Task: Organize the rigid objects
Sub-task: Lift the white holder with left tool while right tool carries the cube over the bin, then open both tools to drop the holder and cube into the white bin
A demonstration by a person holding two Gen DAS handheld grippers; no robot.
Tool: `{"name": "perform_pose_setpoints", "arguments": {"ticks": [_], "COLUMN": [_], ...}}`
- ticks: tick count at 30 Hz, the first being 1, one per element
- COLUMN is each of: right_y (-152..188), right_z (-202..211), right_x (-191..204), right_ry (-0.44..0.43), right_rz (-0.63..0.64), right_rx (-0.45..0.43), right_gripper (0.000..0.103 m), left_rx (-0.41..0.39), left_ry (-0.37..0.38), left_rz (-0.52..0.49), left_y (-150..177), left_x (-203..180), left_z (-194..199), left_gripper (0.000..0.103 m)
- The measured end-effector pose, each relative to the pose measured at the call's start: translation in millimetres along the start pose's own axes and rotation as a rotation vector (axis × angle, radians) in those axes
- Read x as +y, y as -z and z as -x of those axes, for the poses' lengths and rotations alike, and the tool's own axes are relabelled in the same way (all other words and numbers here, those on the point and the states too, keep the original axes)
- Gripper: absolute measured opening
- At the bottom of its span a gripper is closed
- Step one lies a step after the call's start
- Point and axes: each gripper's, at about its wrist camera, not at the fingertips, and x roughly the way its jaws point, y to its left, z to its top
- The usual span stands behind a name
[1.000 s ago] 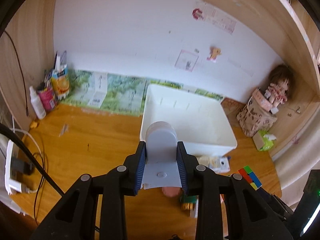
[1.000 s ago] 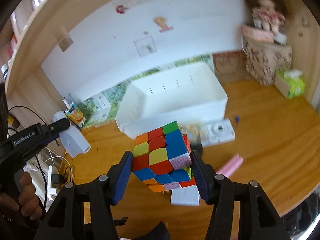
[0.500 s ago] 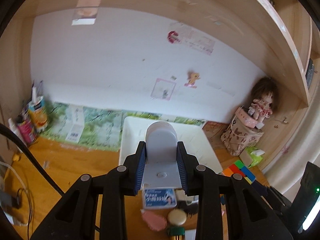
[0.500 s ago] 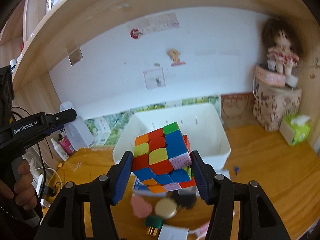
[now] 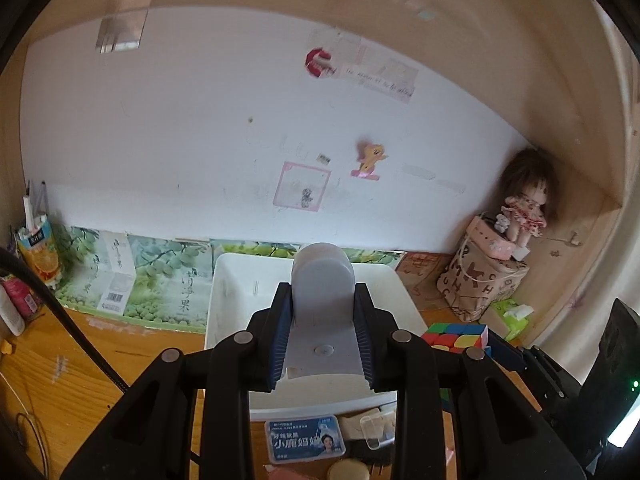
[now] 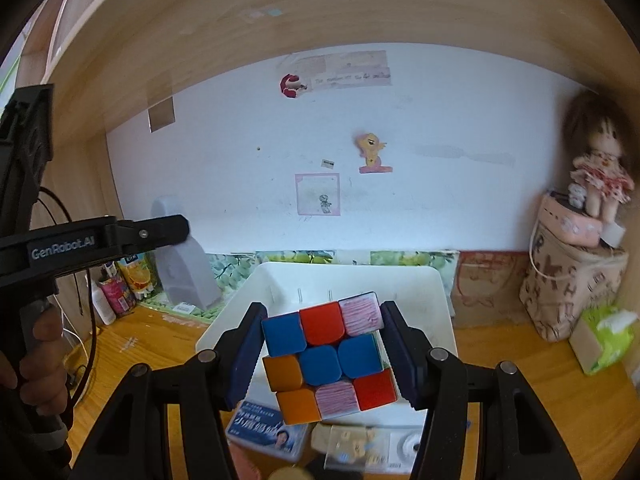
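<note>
"GenRobot.AI" runs in pale letters along the black arm of the left gripper at nine o'clock; the blue floss box carries Chinese characters, "小鹿妈妈".

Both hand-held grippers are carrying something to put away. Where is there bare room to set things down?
The white bin looks empty inside. Bare desk lies between it and the tissue box, and more toward the bottles. In front of the bin it is crowded: floss box, small items.

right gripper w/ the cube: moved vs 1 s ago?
Yes. The right gripper, shut on the cube, has closed in on the white bin, which now sits straight ahead rather than up-left.
</note>
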Motion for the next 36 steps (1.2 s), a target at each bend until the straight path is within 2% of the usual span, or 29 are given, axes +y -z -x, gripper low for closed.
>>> {"name": "perform_pose_setpoints", "arguments": {"ticks": [7,16,23,25,28,32,36], "right_y": [-0.6,8.3,14.1,14.2,12.4,9.3,6.2], "right_z": [-32.8,-70.0,-84.0,-82.5,-78.4,-72.8,-63.1], "right_x": [-8.6,-27.2,-33.2,-34.3,-34.5,-32.3,-27.1], "right_ry": [-0.011,-0.028,-0.031,-0.029,-0.03,-0.037,-0.046], "right_rz": [0.05,0.04,0.014,0.003,0.004,0.01,0.014], "right_rx": [0.019,0.105,0.141,0.125,0.106,0.097,0.083], "right_gripper": [0.058,0.058,0.058,0.058,0.063,0.072,0.079], "left_rx": [0.053,0.141,0.195,0.211,0.198,0.14,0.101], "left_ry": [-0.026,-0.045,-0.056,-0.055,-0.057,-0.09,-0.102], "left_rz": [0.029,0.065,0.076,0.079,0.088,0.056,0.062], "left_y": [1.3,10.3,15.9,16.2,14.2,7.4,2.4], "left_x": [7.9,12.3,12.5,13.8,15.2,13.1,15.9], "left_z": [-36.3,-78.2,-95.2,-98.0,-95.1,-83.6,-69.5], "left_gripper": [0.033,0.033,0.033,0.034,0.042,0.07,0.075]}}
